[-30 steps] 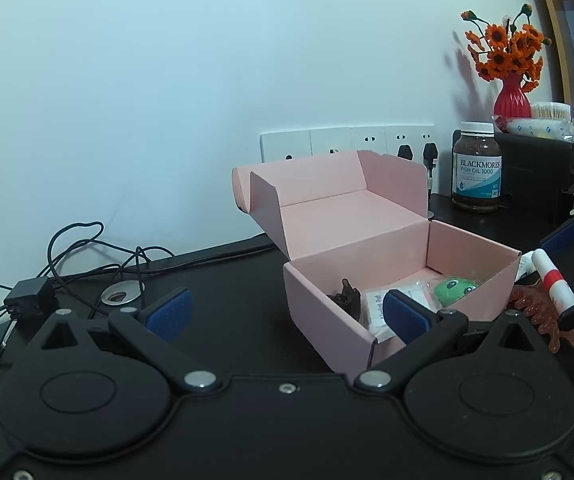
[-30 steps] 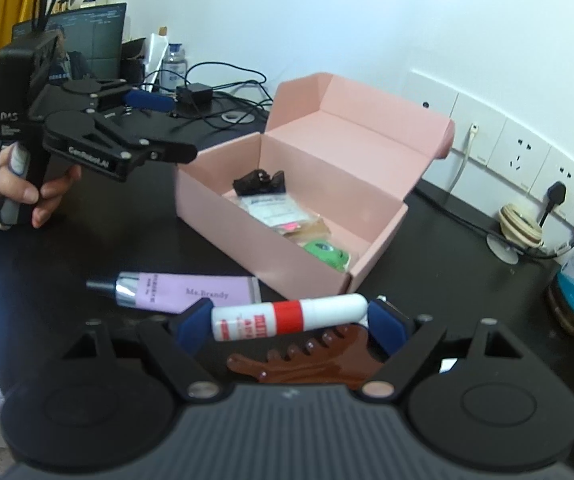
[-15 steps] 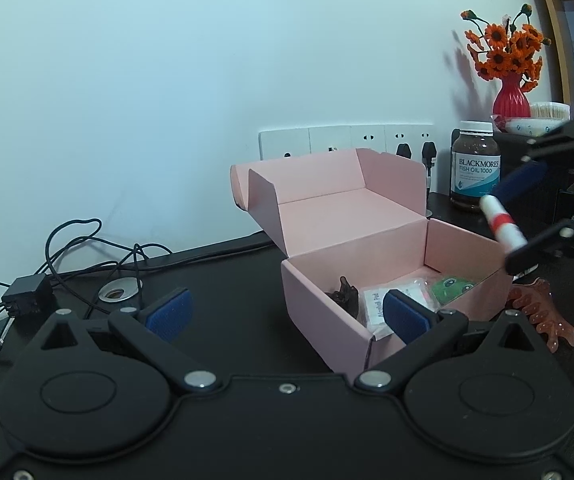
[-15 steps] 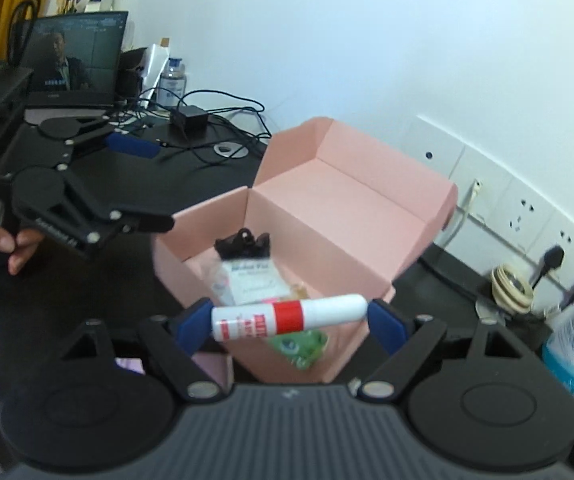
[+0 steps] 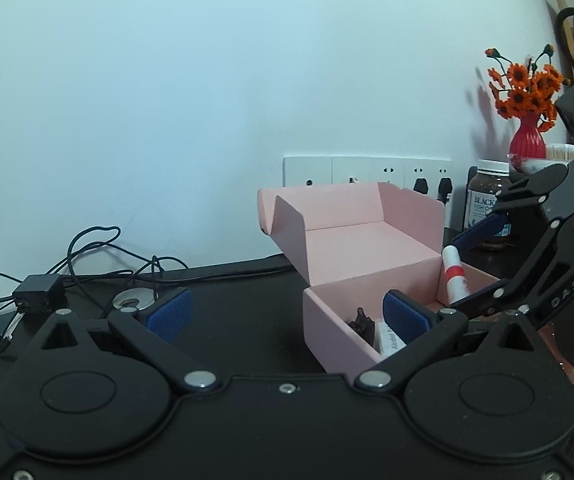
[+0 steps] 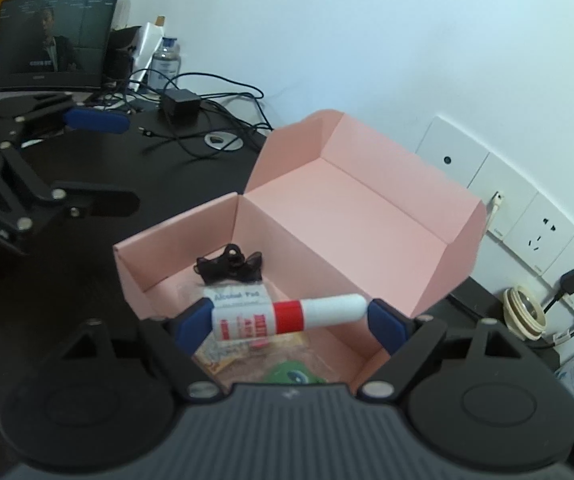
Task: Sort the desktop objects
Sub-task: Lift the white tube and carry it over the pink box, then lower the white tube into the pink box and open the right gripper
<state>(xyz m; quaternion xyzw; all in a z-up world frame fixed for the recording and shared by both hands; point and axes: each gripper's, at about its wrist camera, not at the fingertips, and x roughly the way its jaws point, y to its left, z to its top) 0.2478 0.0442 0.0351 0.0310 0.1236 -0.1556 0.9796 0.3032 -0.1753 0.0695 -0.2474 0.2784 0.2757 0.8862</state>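
An open pink box [image 6: 367, 216] stands on the dark desk with its lid folded back. Inside lie a black clip [image 6: 231, 266], an alcohol pad packet [image 6: 239, 297] and a green toy [image 6: 293, 374]. My right gripper [image 6: 289, 316] is shut on a white tube with a red band [image 6: 319, 310], gripped end to end and hanging over the box's near end. The left wrist view shows that tube [image 5: 454, 280] tilted above the box [image 5: 327, 320] at its right side. My left gripper [image 5: 287, 316] is open and holds nothing, a little short of the box's left front corner.
A brown supplement bottle [image 5: 487, 200], a red vase of orange flowers [image 5: 527, 136] and wall sockets [image 6: 543, 236] stand behind the box. Cables and a black adapter [image 6: 179, 102] lie at the back left by a laptop screen [image 6: 51, 40]. A brown comb [image 5: 563, 356] lies right of the box.
My right gripper has carried the tube from the desk beside the comb, up and across until it is over the box. The left gripper has barely moved.
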